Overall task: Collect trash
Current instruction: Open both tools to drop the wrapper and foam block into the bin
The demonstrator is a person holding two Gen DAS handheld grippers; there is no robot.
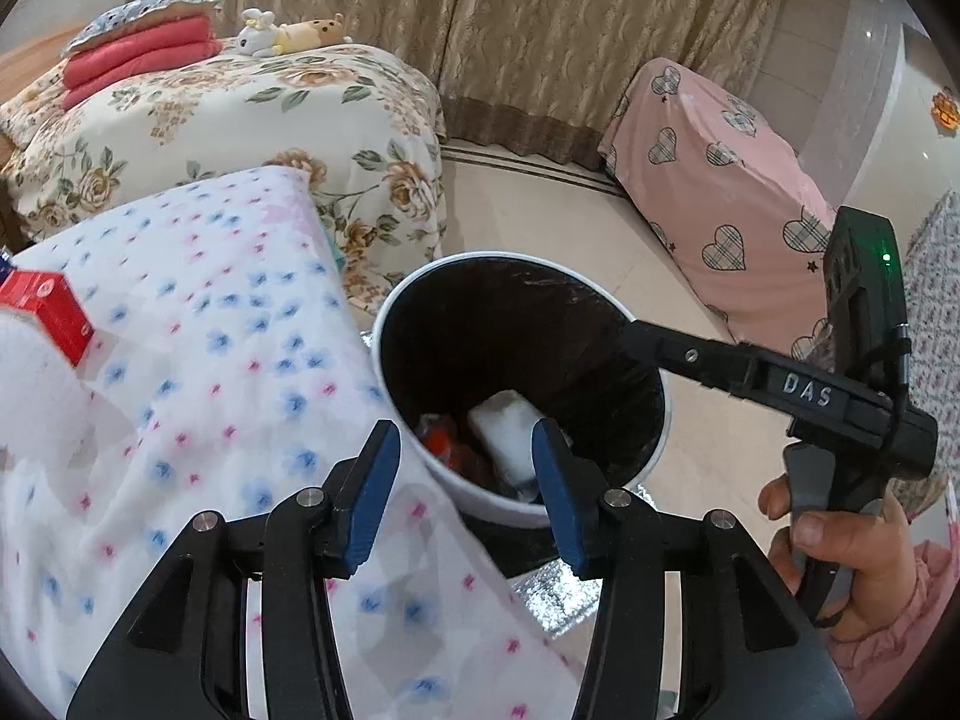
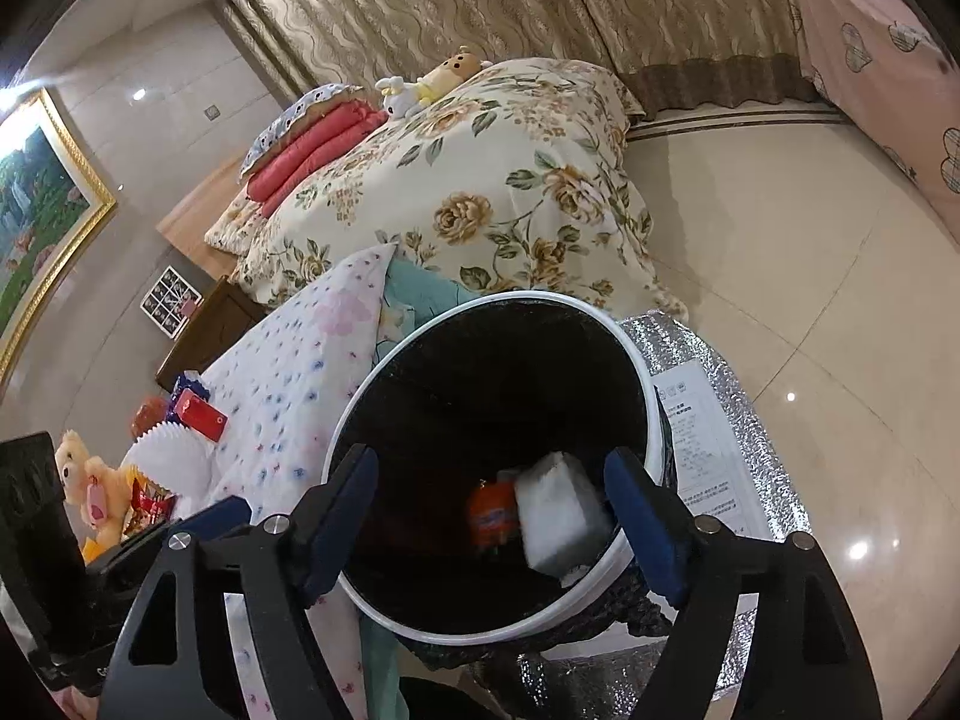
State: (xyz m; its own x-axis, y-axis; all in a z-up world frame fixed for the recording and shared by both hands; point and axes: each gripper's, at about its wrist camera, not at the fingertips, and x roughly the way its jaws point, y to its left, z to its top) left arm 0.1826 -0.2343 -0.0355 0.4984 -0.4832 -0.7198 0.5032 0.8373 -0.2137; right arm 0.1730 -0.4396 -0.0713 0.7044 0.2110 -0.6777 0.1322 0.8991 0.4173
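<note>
I have both grippers poised over the round white-rimmed trash bin with the black liner (image 2: 480,372), which stands on the floor just beside the right edge of the white quilt with blue and pink flowers (image 1: 210,372). My right gripper (image 2: 498,516) is spread wide and holds nothing; its blue pads frame the bin's mouth from above. My left gripper (image 1: 465,492) is likewise open and empty, at the near rim of the bin. Inside, a white rectangular block, foam or packaging by its look (image 2: 561,516), leans against the near right wall, with an orange wrapper or bottle (image 2: 489,510) just left of it. What remains to collect, I judge, lies far to the left on the quilt: a red cardboard box (image 1: 51,312) touching a white pleated paper piece (image 2: 165,453), with a red snack packet (image 2: 150,507) near them. The box's long axis runs roughly left to right in the left wrist view. My left gripper is the nearer one, so it should swing left for the box.
</note>
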